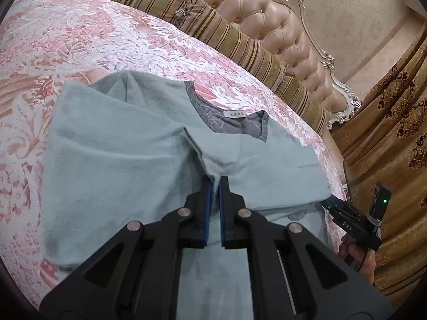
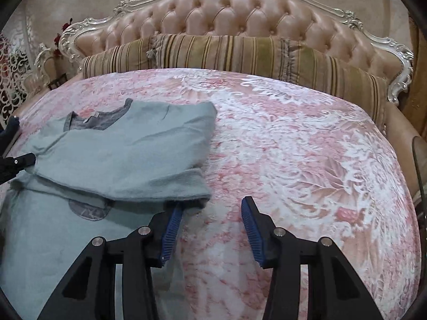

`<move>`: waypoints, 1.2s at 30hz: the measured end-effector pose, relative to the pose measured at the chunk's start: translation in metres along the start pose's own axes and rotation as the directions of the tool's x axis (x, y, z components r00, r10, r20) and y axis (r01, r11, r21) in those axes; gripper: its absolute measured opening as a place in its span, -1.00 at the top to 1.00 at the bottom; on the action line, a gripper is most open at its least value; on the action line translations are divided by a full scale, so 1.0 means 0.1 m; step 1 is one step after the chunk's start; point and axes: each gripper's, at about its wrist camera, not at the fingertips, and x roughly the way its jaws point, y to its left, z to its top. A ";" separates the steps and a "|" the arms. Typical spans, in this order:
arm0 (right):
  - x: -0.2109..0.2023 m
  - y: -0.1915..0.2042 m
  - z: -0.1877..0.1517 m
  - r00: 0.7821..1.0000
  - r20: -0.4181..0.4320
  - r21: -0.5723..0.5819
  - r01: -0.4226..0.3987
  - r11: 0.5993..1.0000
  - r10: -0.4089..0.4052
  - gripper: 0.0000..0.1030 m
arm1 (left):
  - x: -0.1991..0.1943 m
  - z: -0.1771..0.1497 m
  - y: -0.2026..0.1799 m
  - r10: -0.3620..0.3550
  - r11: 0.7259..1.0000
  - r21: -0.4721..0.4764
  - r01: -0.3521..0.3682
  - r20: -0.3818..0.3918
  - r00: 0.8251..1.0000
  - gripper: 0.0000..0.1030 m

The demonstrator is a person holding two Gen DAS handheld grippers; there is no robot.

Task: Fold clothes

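Pink and white patterned bedspread [image 2: 307, 144] is spread across the whole bed, ahead of and beneath both grippers. A tufted pink headboard [image 2: 240, 10] is seen beyond it, with a striped bolster pillow [image 2: 226, 50] laid along its foot. Gold patterned curtains [image 1: 395, 122] are hung to the right of the left gripper. The pale blue-green garment [image 2: 128, 144] is laid on the bedspread, ahead and to the left of the right gripper, with its grey neckline [image 1: 226, 122] turned toward the headboard and one layer already folded over another. The left gripper [image 1: 215, 184] is closed narrowly on a pinched ridge of that garment, the cloth being caught between its blue pads. The right gripper [image 2: 212, 208] is held partly open above the bedspread; nothing is between its jaws, though the left fingertip [image 2: 176, 213] is just at the garment's folded edge.
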 end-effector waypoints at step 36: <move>-0.09 -0.06 -0.03 0.999 -0.037 0.030 0.024 0.999 -0.023 0.25 | -0.18 -0.07 0.02 0.159 0.986 0.046 -0.159 0.012 0.987 0.88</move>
